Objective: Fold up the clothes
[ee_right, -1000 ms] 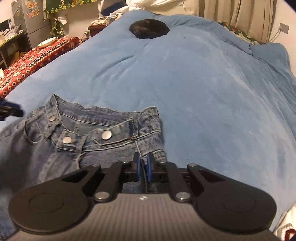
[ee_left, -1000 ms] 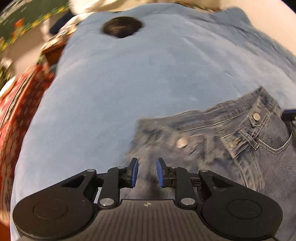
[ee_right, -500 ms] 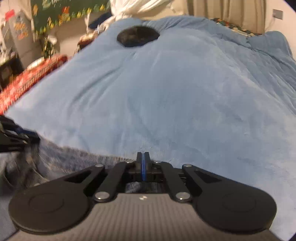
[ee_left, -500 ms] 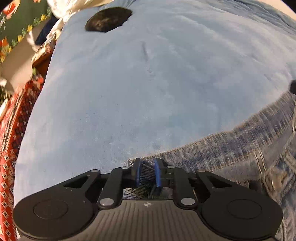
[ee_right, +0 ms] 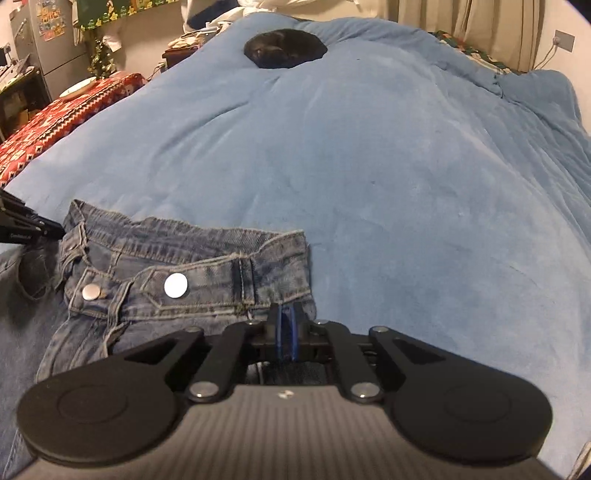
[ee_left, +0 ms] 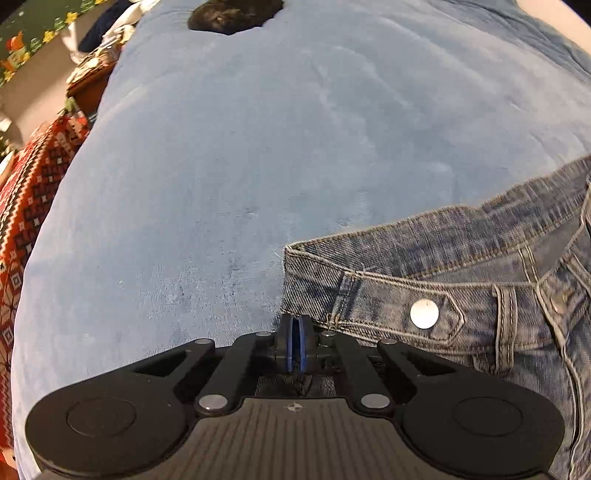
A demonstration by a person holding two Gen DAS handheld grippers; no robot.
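A pair of blue denim jeans point(ee_left: 443, 288) lies on the blue bedspread point(ee_left: 258, 166), waistband toward the far side, metal buttons showing. My left gripper point(ee_left: 295, 328) is shut on the left corner of the waist. In the right wrist view the jeans point(ee_right: 184, 273) spread to the left, and my right gripper point(ee_right: 285, 321) is shut on the right corner of the waist. The left gripper's tip point(ee_right: 26, 227) shows at the left edge there.
A black round object point(ee_right: 284, 48) lies far up the bedspread point(ee_right: 369, 166), also in the left wrist view point(ee_left: 232, 14). A red patterned cloth point(ee_right: 62, 114) covers furniture left of the bed. Curtains and a wall socket point(ee_right: 563, 38) stand at the far right.
My left gripper closed on the left waist corner. Both grippers shifted with the waistband, which now lies stretched between them on the bed.
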